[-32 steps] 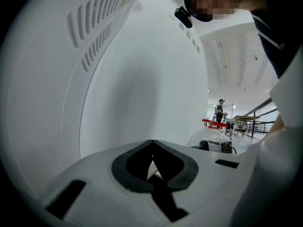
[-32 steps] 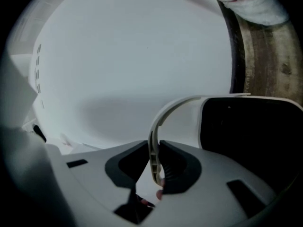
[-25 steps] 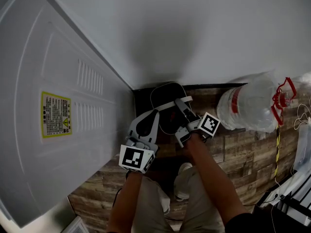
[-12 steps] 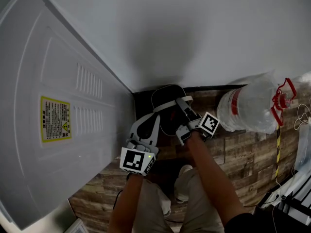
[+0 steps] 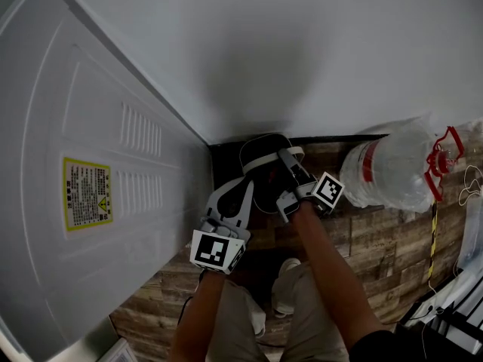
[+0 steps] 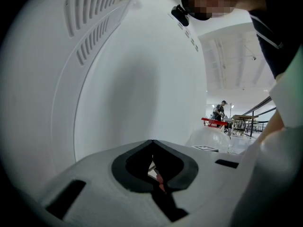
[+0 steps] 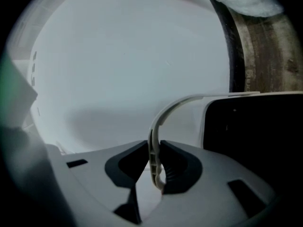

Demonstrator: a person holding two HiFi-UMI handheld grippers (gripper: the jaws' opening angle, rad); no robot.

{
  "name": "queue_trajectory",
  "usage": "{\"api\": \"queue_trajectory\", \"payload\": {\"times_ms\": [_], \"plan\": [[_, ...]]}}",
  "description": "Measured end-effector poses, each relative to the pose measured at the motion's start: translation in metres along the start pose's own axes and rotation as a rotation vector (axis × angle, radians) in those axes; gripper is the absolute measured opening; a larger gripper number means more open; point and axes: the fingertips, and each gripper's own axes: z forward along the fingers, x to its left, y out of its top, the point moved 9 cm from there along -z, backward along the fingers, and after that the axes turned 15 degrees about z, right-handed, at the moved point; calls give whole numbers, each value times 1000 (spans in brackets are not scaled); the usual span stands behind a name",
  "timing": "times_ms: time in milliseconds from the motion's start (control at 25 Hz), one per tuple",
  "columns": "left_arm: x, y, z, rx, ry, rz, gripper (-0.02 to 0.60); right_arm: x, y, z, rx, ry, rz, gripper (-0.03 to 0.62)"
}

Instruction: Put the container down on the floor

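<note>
Left to right: a white appliance panel [image 5: 98,164] bearing a yellow label [image 5: 87,193] stands against the wall [image 5: 302,44]. Just beside it is the left gripper [image 5: 243,187], jaws drawn together to a slit with nothing plainly caught in them, at the left flank of the black container [image 5: 263,146]. The container sits low in the corner where panel and wall meet, over the wooden floor [image 5: 377,232], though whether its base touches the planks cannot be told. The right gripper [image 5: 290,161] pinches the container's thin pale handle [image 7: 163,115] between its pads, and a clear water bottle [image 5: 389,170] lies on the floor further right.
</note>
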Motion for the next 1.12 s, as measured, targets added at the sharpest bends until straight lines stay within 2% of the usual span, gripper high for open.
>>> {"api": "queue_trajectory", "payload": {"times_ms": [720, 1120], "plan": [[8, -10, 5, 6, 9, -14, 18, -9, 18, 49, 12, -34, 19, 81], [10, 2, 6, -4, -16, -27, 18, -3, 16, 48, 38, -70, -17, 99]]}}
